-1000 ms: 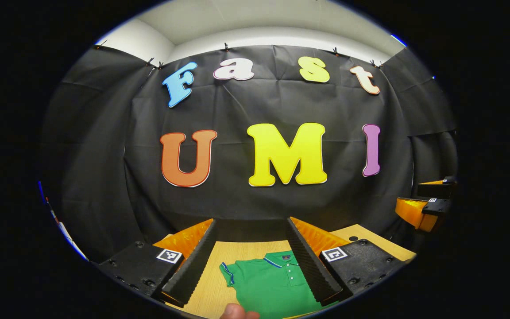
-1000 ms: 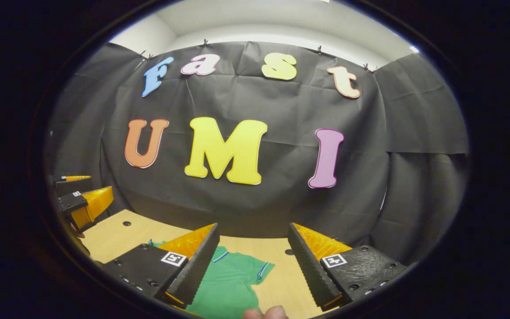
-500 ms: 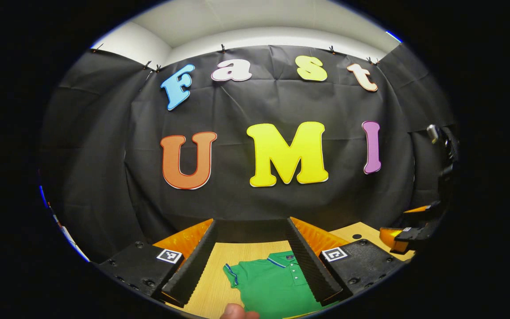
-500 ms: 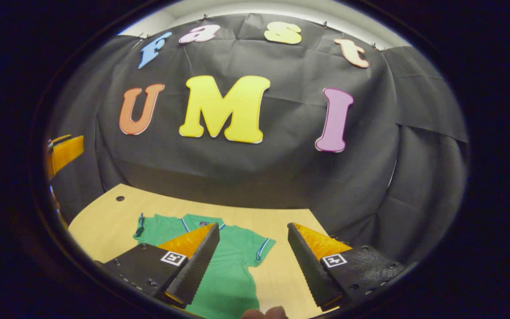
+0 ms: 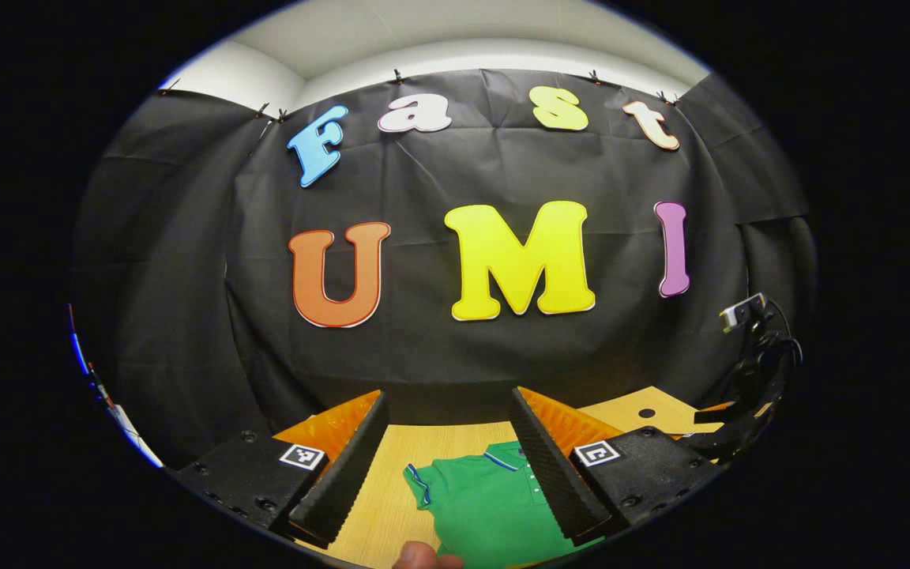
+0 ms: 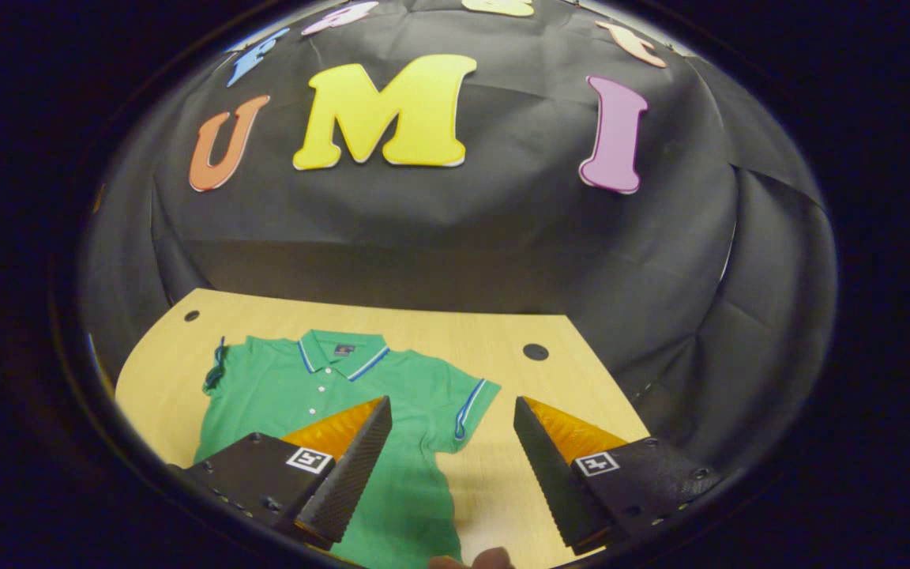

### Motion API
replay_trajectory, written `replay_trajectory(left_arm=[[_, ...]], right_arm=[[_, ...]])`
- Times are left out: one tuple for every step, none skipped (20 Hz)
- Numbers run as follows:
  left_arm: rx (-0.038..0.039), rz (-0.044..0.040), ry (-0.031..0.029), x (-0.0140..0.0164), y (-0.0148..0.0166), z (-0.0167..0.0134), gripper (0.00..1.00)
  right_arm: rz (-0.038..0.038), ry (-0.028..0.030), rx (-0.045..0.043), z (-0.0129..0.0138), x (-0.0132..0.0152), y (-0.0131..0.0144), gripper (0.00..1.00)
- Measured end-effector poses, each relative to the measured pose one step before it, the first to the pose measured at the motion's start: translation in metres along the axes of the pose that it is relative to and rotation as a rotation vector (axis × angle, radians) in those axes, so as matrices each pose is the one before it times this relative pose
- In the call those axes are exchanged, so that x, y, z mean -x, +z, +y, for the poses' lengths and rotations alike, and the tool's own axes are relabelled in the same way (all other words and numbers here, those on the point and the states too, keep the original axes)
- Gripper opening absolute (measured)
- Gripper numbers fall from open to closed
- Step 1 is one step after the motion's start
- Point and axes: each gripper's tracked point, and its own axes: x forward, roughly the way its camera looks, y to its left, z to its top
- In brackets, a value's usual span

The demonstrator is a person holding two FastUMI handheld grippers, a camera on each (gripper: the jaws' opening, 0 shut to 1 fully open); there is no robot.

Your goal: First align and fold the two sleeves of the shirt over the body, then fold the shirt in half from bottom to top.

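Observation:
A green polo shirt [image 6: 321, 387] lies flat and face up on the wooden table [image 6: 455, 332], collar [image 6: 340, 352] toward the wall. Both short sleeves are spread out; the trimmed right-hand sleeve [image 6: 471, 403] shows between my right gripper's fingers. My right gripper [image 6: 452, 401] hangs open above the shirt, holding nothing. In the left gripper view the shirt [image 5: 486, 506] lies below my left gripper [image 5: 447, 393], which is open and holds nothing. The shirt's left-hand sleeve [image 5: 419, 484] shows between the left gripper's fingers. The right gripper [image 5: 739, 431] appears dark at the far right edge of that view.
The table has a round hole [image 6: 535, 352] near its far right corner and another hole [image 6: 191, 315] at the far left. The black cloth wall stands right behind the table's far edge. A fingertip [image 6: 471, 559] shows at the bottom of the right gripper view.
The right gripper has tipped downward, so the whole upper shirt and more of the table have come into its view. The left gripper has hardly moved. Both stay open.

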Motion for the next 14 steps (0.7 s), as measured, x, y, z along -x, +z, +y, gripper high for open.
replay_trajectory(left_arm=[[-0.00597, -0.00071, 0.00348, -0.00108, 0.00111, -0.00027, 0.99], [-0.00382, 0.00081, 0.00362, -0.00089, -0.00029, 0.00025, 0.99], [-0.00336, 0.00595, 0.00505, -0.00039, -0.00124, 0.00025, 0.99], [-0.00151, 0.00776, 0.00505, -0.00079, -0.00297, 0.00008, 0.98], [0.00060, 0.00610, 0.00542, -0.00064, -0.00076, -0.00003, 0.98], [0.00051, 0.00616, 0.00644, 0.00100, -0.00028, 0.00041, 0.98], [0.00036, 0.00657, 0.00564, -0.00050, -0.00121, 0.00021, 0.98], [0.00082, 0.00639, 0.00265, 0.00002, -0.00226, 0.00057, 0.99], [0.00054, 0.00310, 0.00248, 0.00034, 0.00005, 0.00047, 0.99], [-0.00155, 0.00327, 0.00381, -0.00054, -0.00043, -0.00009, 0.99], [-0.00481, 0.00532, 0.00744, -0.00030, -0.00107, 0.00104, 0.99], [-0.00318, 0.00219, 0.00604, -0.00058, 0.00007, 0.00106, 0.99], [-0.00333, 0.00172, 0.00456, -0.00038, -0.00026, -0.00040, 0.99], [-0.00477, 0.00095, 0.00118, -0.00086, -0.00008, -0.00063, 0.99]], right_arm=[[0.02472, -0.00104, -0.00720, -0.00209, -0.01235, -0.00939, 0.95], [0.02037, -0.00147, -0.00798, -0.00245, -0.01202, -0.00623, 0.98], [0.02411, -0.00210, -0.00902, -0.00242, -0.01192, -0.00513, 0.96], [0.01808, -0.00054, -0.00744, -0.00175, -0.01175, -0.00555, 0.96], [0.02177, 0.00137, -0.00451, -0.00122, -0.01156, -0.00578, 0.96], [0.02150, 0.00008, -0.00235, -0.00151, -0.01246, -0.00771, 0.96], [0.02466, 0.00044, 0.00311, -0.00224, -0.01068, -0.00724, 0.96], [0.02272, 0.00498, -0.00264, 0.00047, -0.01162, -0.00735, 0.96], [0.02240, 0.00641, -0.00151, -0.00050, -0.01055, -0.00640, 0.96], [0.02223, 0.00064, 0.00003, -0.00145, -0.01041, -0.00716, 0.96], [0.01538, 0.00006, -0.00223, -0.00119, -0.00910, -0.00385, 0.96], [0.00740, 0.00247, -0.00072, -0.00140, -0.00820, -0.00233, 0.96], [0.00285, -0.00136, 0.00193, -0.00173, -0.00709, 0.00042, 0.96], [0.00850, 0.00152, 0.00248, -0.00041, -0.00653, -0.00213, 0.94]])
